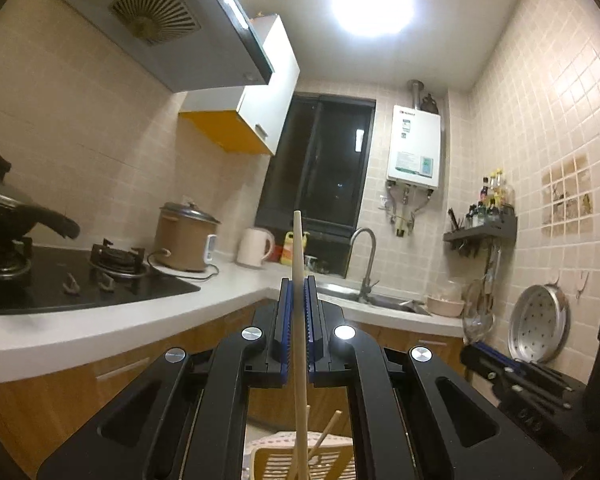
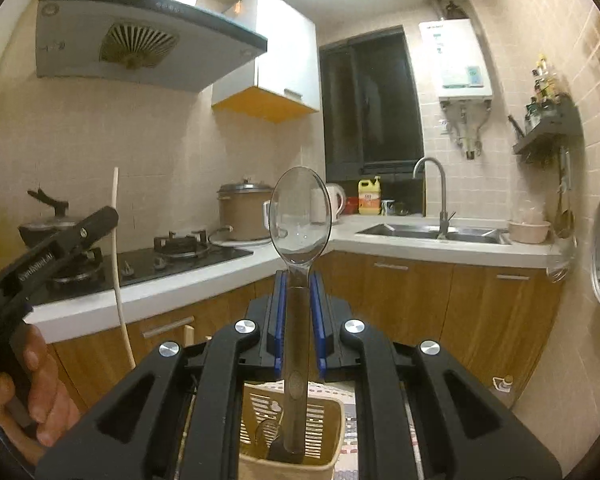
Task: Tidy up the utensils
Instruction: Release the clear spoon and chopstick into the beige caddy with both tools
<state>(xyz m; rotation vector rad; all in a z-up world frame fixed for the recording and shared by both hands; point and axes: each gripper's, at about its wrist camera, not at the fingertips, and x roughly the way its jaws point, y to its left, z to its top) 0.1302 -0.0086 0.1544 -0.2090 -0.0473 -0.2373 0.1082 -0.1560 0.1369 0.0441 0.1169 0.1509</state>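
My left gripper (image 1: pixel 299 280) is shut on a wooden chopstick (image 1: pixel 299 300) held upright; its lower end reaches down toward a slotted yellow utensil holder (image 1: pixel 272 460) that has another chopstick (image 1: pixel 326 436) in it. My right gripper (image 2: pixel 299 276) is shut on the handle of a clear plastic spoon (image 2: pixel 300 216), bowl up, with the handle's lower end inside the yellow holder (image 2: pixel 328 424). The left gripper (image 2: pixel 96 220) and its chopstick (image 2: pixel 116 240) show at the left of the right wrist view. The right gripper (image 1: pixel 512 372) shows at the lower right of the left wrist view.
A white L-shaped counter (image 1: pixel 228 292) carries a gas hob (image 1: pixel 116 260), a wok (image 1: pixel 4 208), a rice cooker (image 1: pixel 186 236), a kettle (image 1: pixel 256 246) and a sink with tap (image 1: pixel 364 260). A steamer tray (image 1: pixel 538 324) hangs on the right wall. A patterned cloth (image 2: pixel 348 424) lies under the holder.
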